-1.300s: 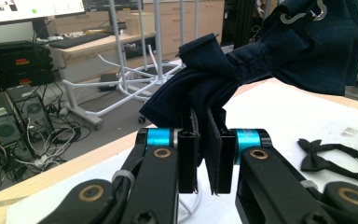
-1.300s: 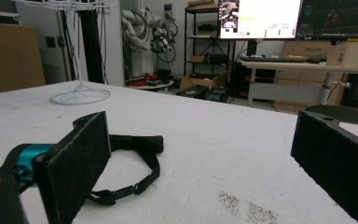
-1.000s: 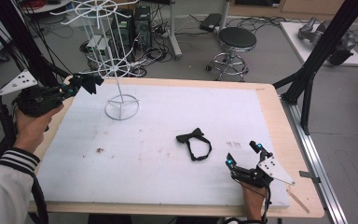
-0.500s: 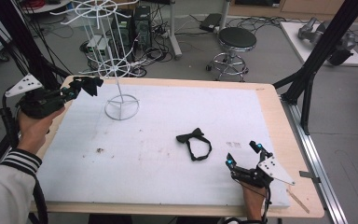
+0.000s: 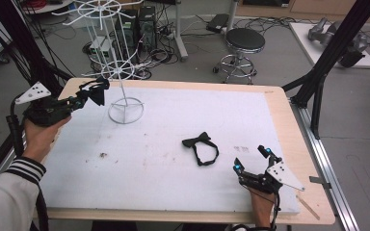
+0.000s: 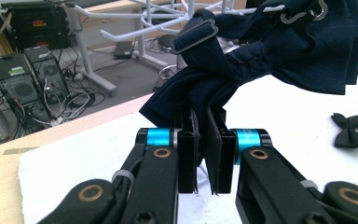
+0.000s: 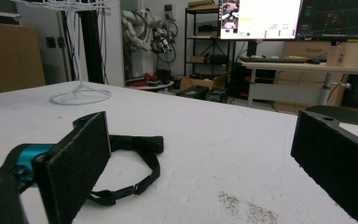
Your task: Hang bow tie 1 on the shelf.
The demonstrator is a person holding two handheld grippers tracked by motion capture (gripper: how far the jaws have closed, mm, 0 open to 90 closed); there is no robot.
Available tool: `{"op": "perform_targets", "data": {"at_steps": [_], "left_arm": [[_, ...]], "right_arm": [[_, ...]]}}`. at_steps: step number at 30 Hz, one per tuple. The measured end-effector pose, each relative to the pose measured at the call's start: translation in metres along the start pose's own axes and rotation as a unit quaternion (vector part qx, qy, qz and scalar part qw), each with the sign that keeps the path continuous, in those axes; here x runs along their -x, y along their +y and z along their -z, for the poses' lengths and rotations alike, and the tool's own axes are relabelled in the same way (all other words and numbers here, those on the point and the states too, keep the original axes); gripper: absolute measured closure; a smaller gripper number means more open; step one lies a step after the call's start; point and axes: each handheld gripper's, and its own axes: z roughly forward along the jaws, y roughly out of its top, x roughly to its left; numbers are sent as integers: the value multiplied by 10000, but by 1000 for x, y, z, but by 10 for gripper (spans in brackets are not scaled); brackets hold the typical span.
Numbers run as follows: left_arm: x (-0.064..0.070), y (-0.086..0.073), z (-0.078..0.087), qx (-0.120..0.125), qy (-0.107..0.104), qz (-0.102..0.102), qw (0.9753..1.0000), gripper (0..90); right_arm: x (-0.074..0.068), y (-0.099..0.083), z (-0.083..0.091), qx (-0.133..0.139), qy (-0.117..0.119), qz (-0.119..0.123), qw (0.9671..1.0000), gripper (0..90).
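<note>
Wooden table (image 5: 289, 103) under a white sheet (image 5: 173, 159), bearing a black bow tie (image 5: 200, 147) and white wire stand (image 5: 125, 103).

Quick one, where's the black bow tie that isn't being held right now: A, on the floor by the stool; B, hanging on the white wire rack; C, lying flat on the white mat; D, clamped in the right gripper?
C: the black bow tie lies flat on the white mat, strap looped, ahead of the open right gripper.
</note>
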Motion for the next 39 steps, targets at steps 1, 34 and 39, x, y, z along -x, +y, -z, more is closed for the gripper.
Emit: {"op": "perform_targets", "data": {"at_steps": [1,34,39], "left_arm": [[0,-1,-1,-21,-3,7,10000,836],[14,-36,-17,-432,-185,91,9989,825],[16,-38,-16,-396,-237,94,9989,818]], "right_arm": [[0,0,0,-7,8,-8,10000,39],[0,0,1,8,22,-41,10000,39],[0,0,1,-3,19,-70,10000,39]]}}
